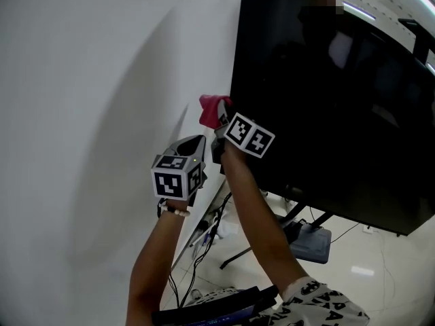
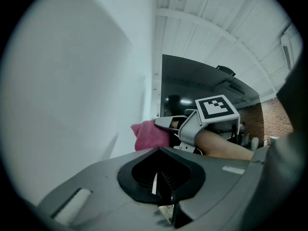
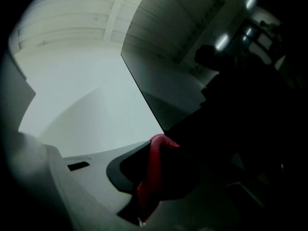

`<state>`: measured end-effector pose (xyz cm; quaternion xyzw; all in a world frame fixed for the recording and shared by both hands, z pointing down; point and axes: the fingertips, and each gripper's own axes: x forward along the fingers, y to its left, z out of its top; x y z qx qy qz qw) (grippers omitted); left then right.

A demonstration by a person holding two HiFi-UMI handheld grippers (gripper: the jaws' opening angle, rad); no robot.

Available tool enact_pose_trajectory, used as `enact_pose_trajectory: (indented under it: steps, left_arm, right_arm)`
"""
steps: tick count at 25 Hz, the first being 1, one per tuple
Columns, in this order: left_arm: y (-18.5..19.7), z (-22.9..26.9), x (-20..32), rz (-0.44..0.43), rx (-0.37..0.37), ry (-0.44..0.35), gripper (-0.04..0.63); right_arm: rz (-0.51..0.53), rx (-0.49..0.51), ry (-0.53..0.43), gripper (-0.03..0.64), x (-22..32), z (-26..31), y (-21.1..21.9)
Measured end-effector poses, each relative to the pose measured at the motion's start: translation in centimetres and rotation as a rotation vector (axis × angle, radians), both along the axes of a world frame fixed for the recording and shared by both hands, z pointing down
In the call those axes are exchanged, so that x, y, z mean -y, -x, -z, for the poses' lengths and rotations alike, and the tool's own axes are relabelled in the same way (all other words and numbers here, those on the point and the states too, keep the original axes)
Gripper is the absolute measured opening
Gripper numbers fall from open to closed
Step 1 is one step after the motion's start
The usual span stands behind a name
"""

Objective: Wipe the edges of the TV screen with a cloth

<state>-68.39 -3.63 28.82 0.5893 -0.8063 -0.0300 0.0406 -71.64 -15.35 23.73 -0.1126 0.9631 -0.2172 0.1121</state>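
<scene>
Pink cloth (image 1: 210, 109) in right gripper (image 1: 221, 119) meets TV screen (image 1: 340, 114) edge beside wall (image 1: 81, 80).

No legible text, brand or number anywhere. Cube (image 1: 178, 175) on left gripper (image 1: 196, 143) and cube (image 1: 249, 135) on right gripper (image 1: 221, 119) show only square marker patterns.

There was one TV (image 1: 340, 107) and one pink cloth (image 1: 212, 109). Two grippers showed: the left gripper (image 1: 194, 142) and the right gripper (image 1: 221, 122). Each carried one marker cube, making two, the left cube (image 1: 175, 176) and the right cube (image 1: 249, 135). Two bare forearms were counted, the left forearm (image 1: 153, 263) and the right forearm (image 1: 262, 223). There was one white wall (image 1: 88, 114). The cables (image 1: 204, 243) on the floor were too tangled to count.
</scene>
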Motion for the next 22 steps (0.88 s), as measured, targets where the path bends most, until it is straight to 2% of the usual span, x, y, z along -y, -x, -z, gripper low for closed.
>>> enact_pose_trajectory:
  steps: [9, 22]
  left_arm:
    - [-0.3, 6.1, 0.7, -0.007, 0.099, -0.018, 0.003]
    - [0.7, 7.4, 0.9, -0.012, 0.088, -0.049, 0.003]
  right_arm:
    - [0.018, 0.111, -0.005, 0.055, 0.4, 9.8, 0.4]
    - [0.049, 0.243, -0.105, 0.055, -0.5, 24.1, 0.1]
